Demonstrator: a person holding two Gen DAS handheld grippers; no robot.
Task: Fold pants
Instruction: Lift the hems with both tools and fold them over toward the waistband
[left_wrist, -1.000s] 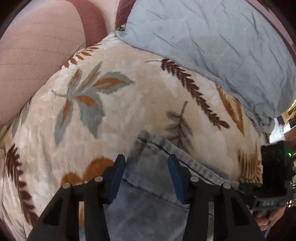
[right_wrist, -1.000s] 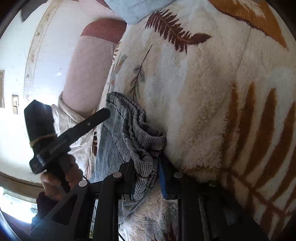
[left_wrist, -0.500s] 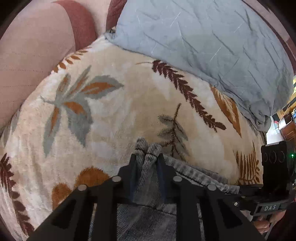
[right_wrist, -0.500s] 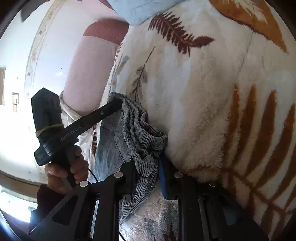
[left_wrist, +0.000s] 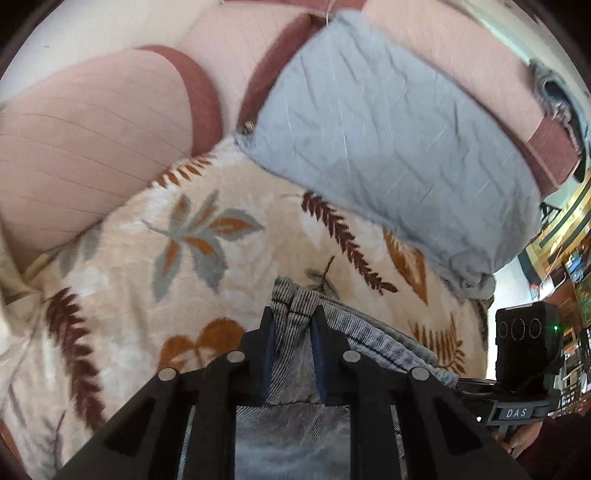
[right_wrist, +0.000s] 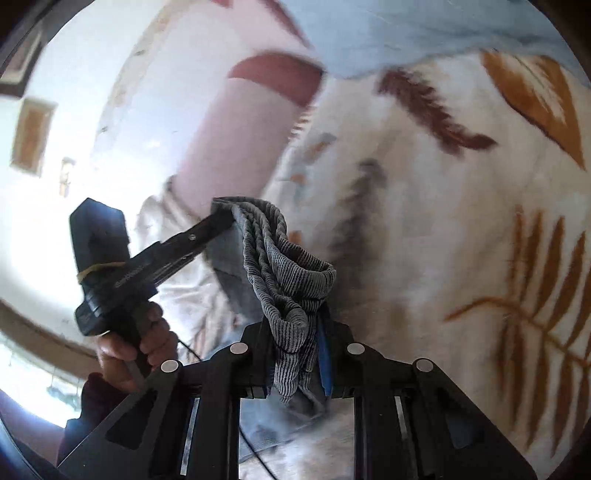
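While pinched shut on the pants (left_wrist: 295, 354), both grippers: left gripper (left_wrist: 293, 328) clamping a bunched hem edge, right gripper (right_wrist: 295, 354) gripping another gathered corner. Held over a leaf-print blanket (left_wrist: 147, 240), perhaps lifted clear; too blurred to tell.

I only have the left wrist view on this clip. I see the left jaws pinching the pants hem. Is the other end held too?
Observer: Yes. The right gripper is shut on a bunched fold of the pants.
Operator: Does the cloth sag between the two?
Observer: It runs as a gathered band from the right gripper up to the left gripper.
Operator: Who holds the left one?
Observer: A hand wraps its handle; a dark sleeve shows below.
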